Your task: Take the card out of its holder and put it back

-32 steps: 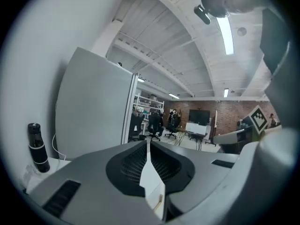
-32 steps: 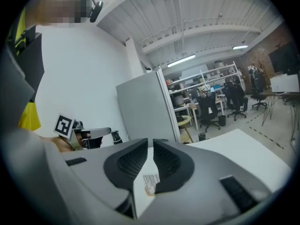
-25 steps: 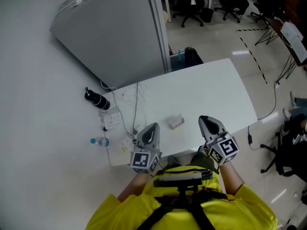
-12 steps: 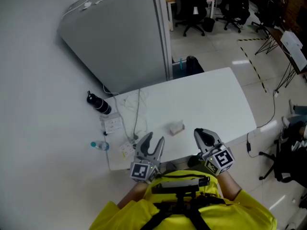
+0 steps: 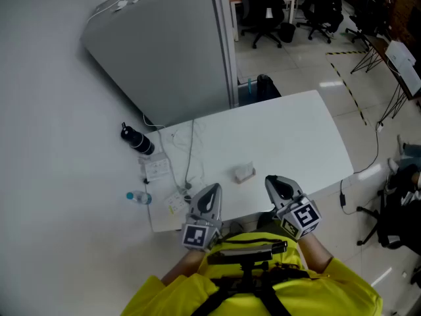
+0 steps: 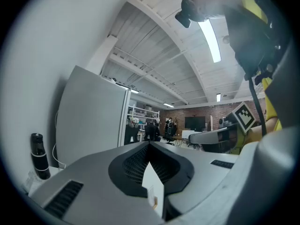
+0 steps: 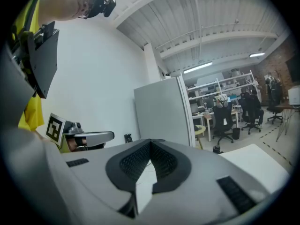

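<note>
L gripper point(image 5: 211, 189), jaws just closed, and R gripper point(image 5: 271, 181) hang pressed together, empty, at near edge of table point(image 5: 289, 137) w/ holder point(image 5: 244, 173) betw. them; card too small to see, so pre-pull or post-return, can't tell.

Blk bottle point(image 5: 137, 139), cable point(image 5: 191, 151), chairs point(image 5: 263, 8).

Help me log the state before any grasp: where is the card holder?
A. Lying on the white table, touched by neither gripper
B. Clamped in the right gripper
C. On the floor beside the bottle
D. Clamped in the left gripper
A: the card holder lies on the white table, ahead of the left gripper and the right gripper and apart from both, which are shut on nothing.
</note>
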Demonstrator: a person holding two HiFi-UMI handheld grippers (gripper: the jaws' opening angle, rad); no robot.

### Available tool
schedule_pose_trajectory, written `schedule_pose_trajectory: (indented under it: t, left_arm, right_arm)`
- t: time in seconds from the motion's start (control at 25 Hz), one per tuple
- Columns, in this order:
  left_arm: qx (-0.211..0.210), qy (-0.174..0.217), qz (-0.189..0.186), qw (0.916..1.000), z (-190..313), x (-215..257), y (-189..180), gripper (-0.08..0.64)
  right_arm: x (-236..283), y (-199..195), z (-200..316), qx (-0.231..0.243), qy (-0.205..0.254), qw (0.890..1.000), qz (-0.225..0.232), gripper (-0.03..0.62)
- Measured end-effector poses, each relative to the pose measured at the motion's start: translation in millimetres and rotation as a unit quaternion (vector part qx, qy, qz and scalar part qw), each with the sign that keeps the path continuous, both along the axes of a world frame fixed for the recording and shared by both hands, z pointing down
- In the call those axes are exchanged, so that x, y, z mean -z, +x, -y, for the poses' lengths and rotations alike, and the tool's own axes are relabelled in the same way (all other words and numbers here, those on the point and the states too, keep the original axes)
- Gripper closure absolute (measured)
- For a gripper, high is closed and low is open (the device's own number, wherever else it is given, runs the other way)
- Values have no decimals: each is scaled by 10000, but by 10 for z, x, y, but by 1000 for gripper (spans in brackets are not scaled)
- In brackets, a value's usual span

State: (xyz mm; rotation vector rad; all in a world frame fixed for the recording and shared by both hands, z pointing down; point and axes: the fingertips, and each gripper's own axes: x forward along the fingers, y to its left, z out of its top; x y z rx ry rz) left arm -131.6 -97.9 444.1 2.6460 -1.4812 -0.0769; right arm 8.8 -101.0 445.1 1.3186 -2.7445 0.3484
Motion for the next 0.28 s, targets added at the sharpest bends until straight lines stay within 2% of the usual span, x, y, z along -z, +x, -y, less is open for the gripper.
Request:
schedule_pose_trajectory:
  t: [0.28]
  left_arm:
    - [82,-166,218,9996,-27,-105,-108,558]
  right_arm:
    - [53,-91,11,84,46,10000,-5,588]
